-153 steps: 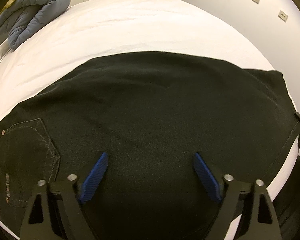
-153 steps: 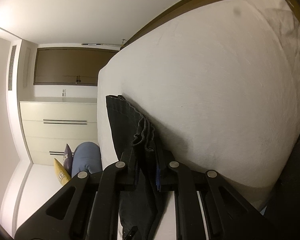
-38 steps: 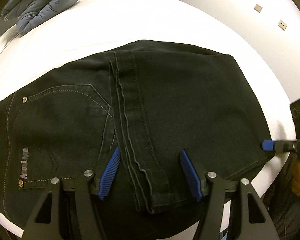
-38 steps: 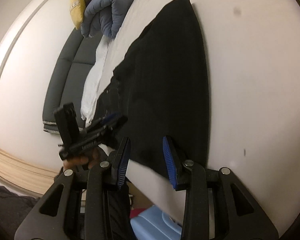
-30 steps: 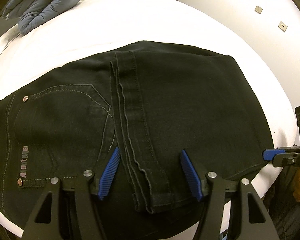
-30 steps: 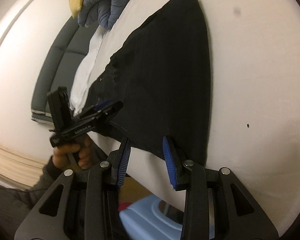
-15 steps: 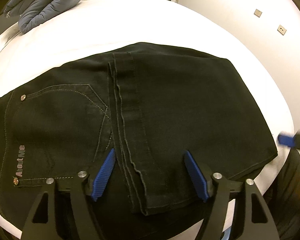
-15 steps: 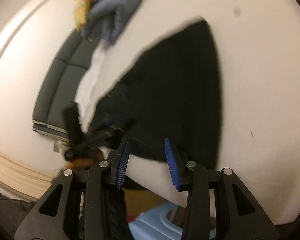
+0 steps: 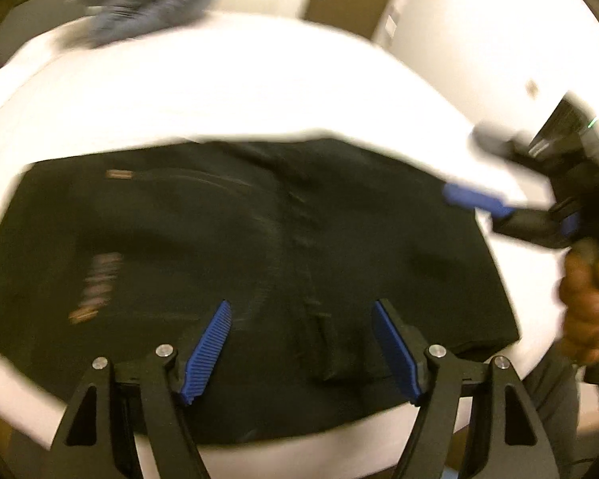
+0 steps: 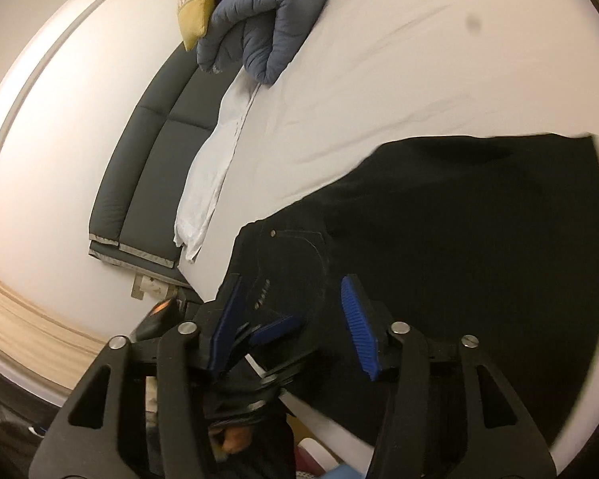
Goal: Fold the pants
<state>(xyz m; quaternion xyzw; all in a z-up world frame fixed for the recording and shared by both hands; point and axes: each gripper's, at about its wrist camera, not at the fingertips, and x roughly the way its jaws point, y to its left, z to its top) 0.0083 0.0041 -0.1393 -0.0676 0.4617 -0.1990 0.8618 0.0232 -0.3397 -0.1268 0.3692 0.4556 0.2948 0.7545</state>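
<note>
I see the black pants (image 9: 259,271) lying folded flat on the white bed (image 9: 227,92), below and ahead of my left gripper (image 9: 301,345), whose jaws stand wide and empty. My right gripper (image 10: 291,327) is opening, nothing clamped. Perhaps one more fold remains.

Your left black two-finger gripper (image 9: 301,345) has ribbed blue pads (image 9: 205,349) and silver screws (image 9: 164,350); your right black gripper (image 10: 295,327) matches it, with a green light behind its fingers in the left wrist view.
</note>
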